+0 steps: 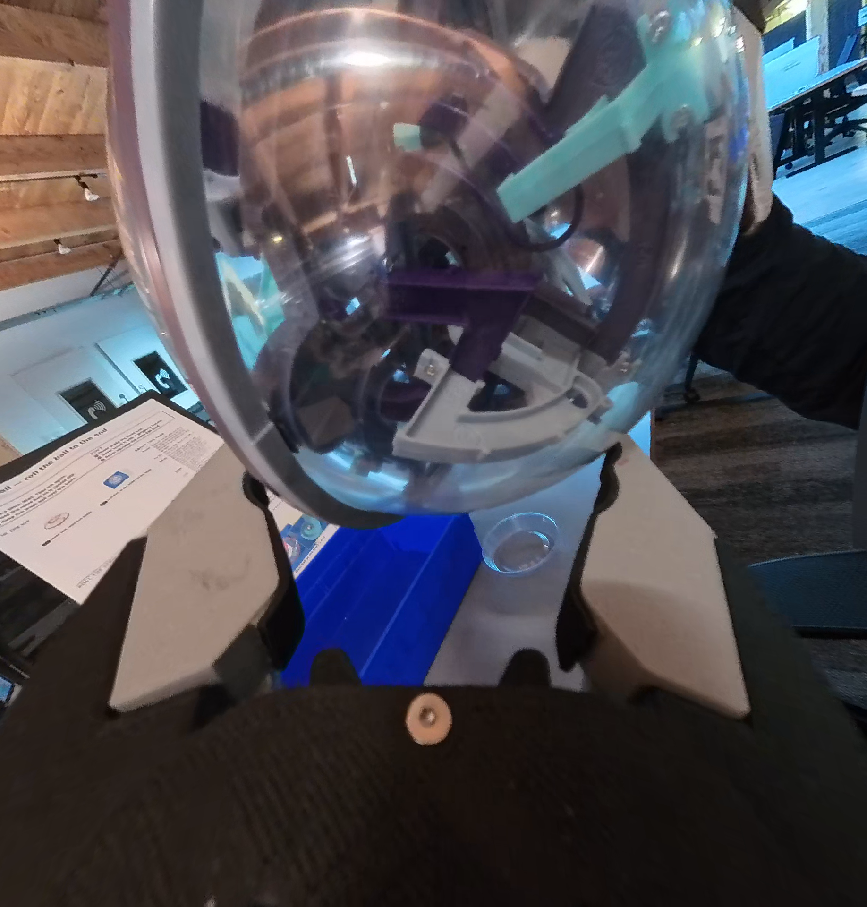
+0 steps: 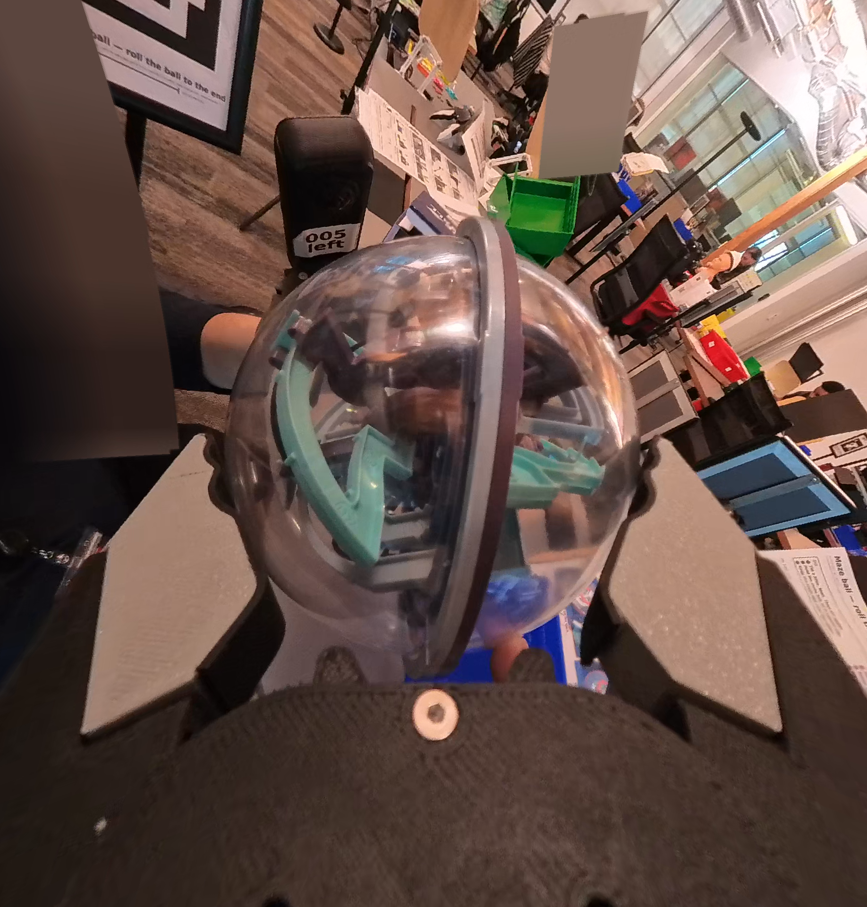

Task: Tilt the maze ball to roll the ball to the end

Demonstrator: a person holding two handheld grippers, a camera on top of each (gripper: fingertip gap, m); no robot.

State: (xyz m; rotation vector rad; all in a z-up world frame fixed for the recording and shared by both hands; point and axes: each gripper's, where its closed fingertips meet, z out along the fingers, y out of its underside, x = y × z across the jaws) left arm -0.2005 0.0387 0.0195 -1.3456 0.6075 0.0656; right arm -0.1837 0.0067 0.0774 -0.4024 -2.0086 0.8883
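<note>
Each camera sits just behind its own gripper's two fingers and looks forward along them at very close range, both sharing the clear maze ball [image 1: 421,245] [image 2: 431,441], which fills the left wrist view and sits centred in the right wrist view, whose background room appears tilted.

One maze ball [image 2: 431,441] between the fingers of two grippers; one blue bin [image 1: 387,589] below; one clear dish [image 1: 517,542] beside it; one printed sheet [image 1: 88,495] left.
</note>
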